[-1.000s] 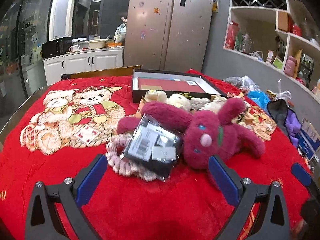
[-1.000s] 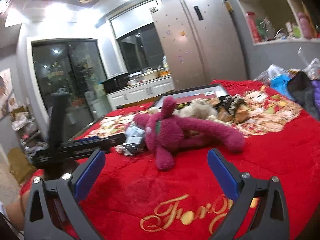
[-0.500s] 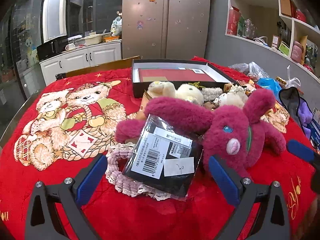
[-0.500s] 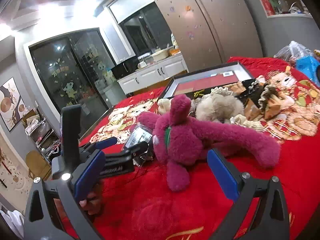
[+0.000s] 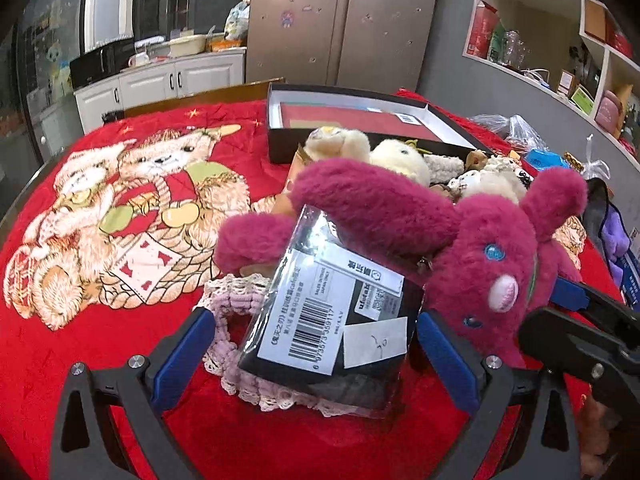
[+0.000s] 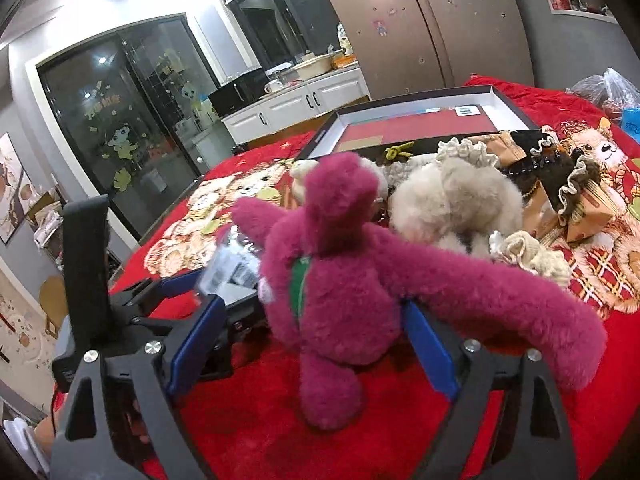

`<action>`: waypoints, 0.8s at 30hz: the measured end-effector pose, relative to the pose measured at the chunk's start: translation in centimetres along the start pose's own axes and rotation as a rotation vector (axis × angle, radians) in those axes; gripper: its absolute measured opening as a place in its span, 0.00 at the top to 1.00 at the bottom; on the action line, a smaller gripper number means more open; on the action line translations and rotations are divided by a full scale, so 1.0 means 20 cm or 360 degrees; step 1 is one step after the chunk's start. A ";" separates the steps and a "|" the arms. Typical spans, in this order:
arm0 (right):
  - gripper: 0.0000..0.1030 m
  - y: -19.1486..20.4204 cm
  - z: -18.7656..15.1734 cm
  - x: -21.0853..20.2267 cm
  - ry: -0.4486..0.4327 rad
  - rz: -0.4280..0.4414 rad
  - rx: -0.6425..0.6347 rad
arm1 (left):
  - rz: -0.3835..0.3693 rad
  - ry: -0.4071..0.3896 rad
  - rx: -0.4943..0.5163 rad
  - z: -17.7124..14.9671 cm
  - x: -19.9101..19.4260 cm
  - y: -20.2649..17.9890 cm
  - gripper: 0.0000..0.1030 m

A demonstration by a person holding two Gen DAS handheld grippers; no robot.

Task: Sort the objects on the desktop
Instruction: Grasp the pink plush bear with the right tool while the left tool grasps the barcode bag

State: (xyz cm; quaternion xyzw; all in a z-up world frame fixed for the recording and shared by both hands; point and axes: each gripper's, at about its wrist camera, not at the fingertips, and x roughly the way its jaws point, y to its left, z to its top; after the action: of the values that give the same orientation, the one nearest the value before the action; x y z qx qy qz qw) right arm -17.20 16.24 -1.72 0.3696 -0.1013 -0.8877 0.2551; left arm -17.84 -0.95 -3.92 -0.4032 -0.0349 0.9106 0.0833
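Although both grippers are at the pile, no item sits between closed fingers, so the sorting appears to be at an early stage. The left gripper (image 5: 312,344) is spread wide around the black packet (image 5: 340,320) in clear wrap, low in the centre of the left wrist view. The packet lies on a pink crocheted piece (image 5: 232,308) and leans against the magenta plush toy (image 5: 472,248). The right gripper (image 6: 312,332) is also spread wide, its fingers on either side of the plush toy's body in the centre of the right wrist view. Whether the pads touch the toy cannot be told. The open box (image 5: 280,120), in the upper centre of the left wrist view, shows only a red lining and a label. Cream plush toys (image 6: 452,200) and frilled wrapped pieces (image 6: 560,184) lie heaped in front of it on the red-covered worktop (image 5: 120,340). Nearly all of the sorting therefore appears to remain.
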 end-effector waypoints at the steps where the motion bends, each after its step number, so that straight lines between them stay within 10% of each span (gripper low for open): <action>1: 0.13 -0.01 0.01 0.02 0.0012 -0.0010 -0.0003 | -0.0002 0.0003 -0.0003 0.00 0.00 0.00 0.00; 11: 0.09 0.03 0.05 0.15 0.0035 -0.0131 -0.0111 | 0.0023 0.0041 0.0030 -0.01 0.03 -0.01 0.00; 18: 0.33 0.04 0.02 0.15 0.0027 -0.0173 -0.0126 | 0.0084 0.0044 0.0035 -0.01 0.02 -0.02 0.00; 24: 0.35 0.04 -0.01 0.05 -0.0031 -0.0122 -0.0092 | 0.0086 0.0002 -0.0011 -0.03 -0.01 0.01 0.21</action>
State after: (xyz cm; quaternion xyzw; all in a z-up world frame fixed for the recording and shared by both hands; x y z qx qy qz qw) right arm -17.42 15.08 -2.17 0.3572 -0.0639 -0.9029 0.2304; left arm -17.36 -1.25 -4.20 -0.4049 -0.0270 0.9121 0.0574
